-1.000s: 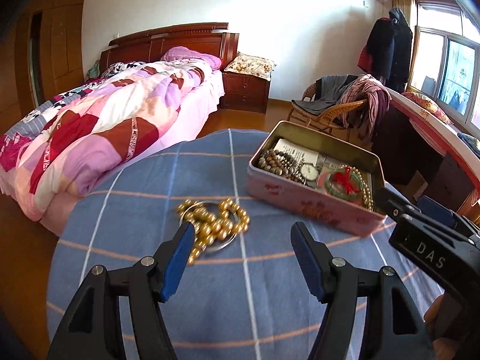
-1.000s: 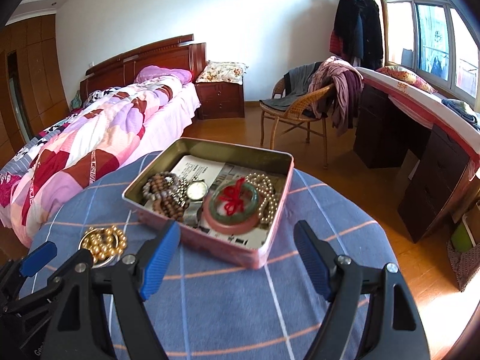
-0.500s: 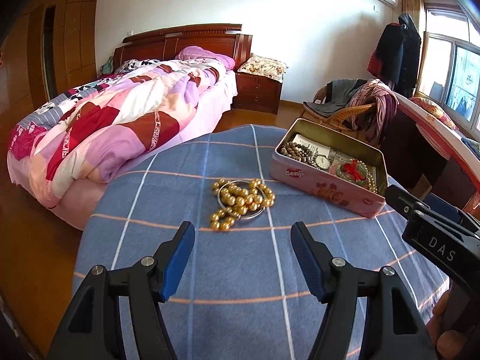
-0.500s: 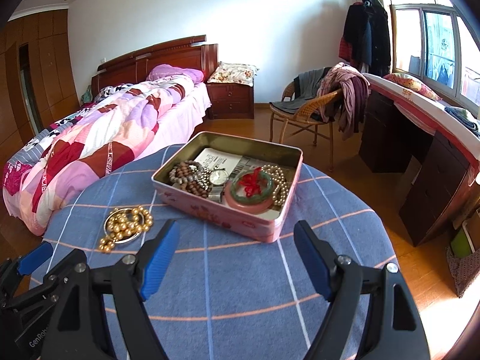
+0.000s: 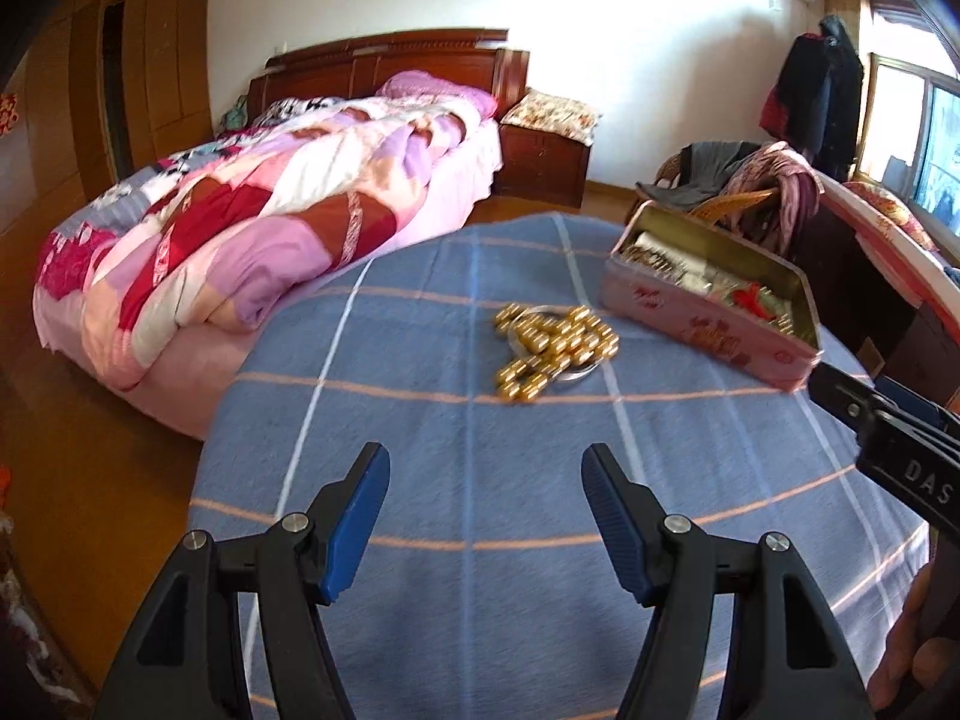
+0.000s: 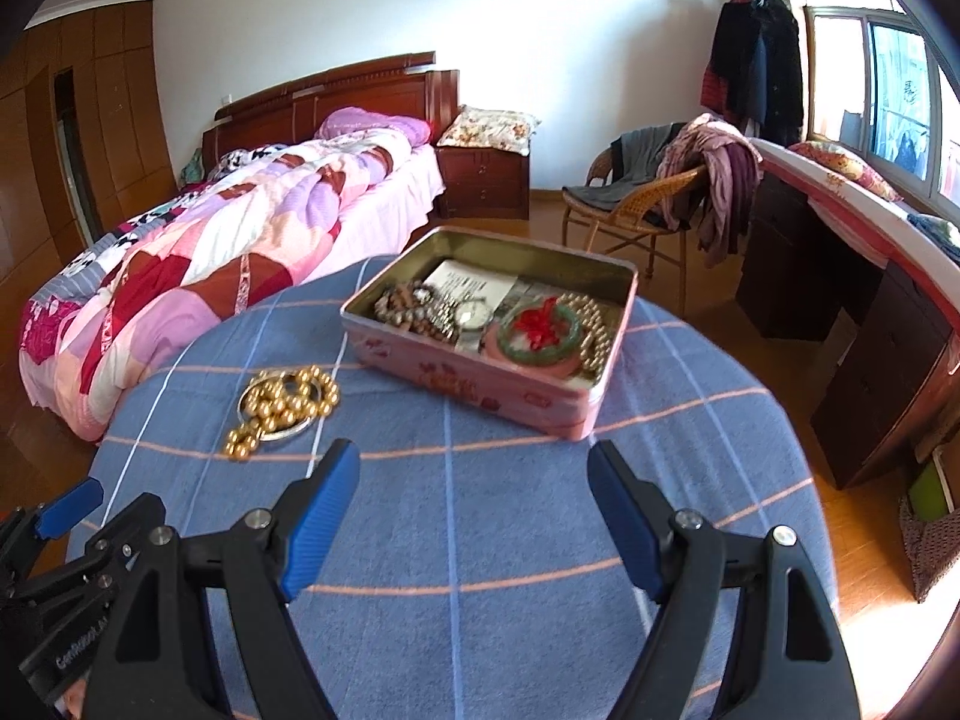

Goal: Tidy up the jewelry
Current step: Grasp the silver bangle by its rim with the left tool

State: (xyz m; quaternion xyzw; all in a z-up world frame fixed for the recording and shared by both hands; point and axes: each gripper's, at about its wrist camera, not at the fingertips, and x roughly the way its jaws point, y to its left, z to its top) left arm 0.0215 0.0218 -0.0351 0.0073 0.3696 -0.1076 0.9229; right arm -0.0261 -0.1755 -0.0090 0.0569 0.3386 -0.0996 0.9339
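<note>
Strong daylight is being let in through the window (image 6: 888, 78) at two o'clock, where the panes are blown out to near white. The white wall (image 6: 540, 18) is brightly lit, and a warm glare patch is thrown on the wooden floor (image 6: 864, 618) at four o'clock. In the left wrist view the gold beads (image 5: 555, 351) are smeared into short streaks by motion blur, and the tin box (image 5: 714, 294) is softened too. The right wrist view is held sharper, with only slight blur. Straight lines are bent by the fisheye lens, and the corners are swallowed by black vignetting. The wardrobe (image 5: 150, 60) at ten o'clock is left dim.
</note>
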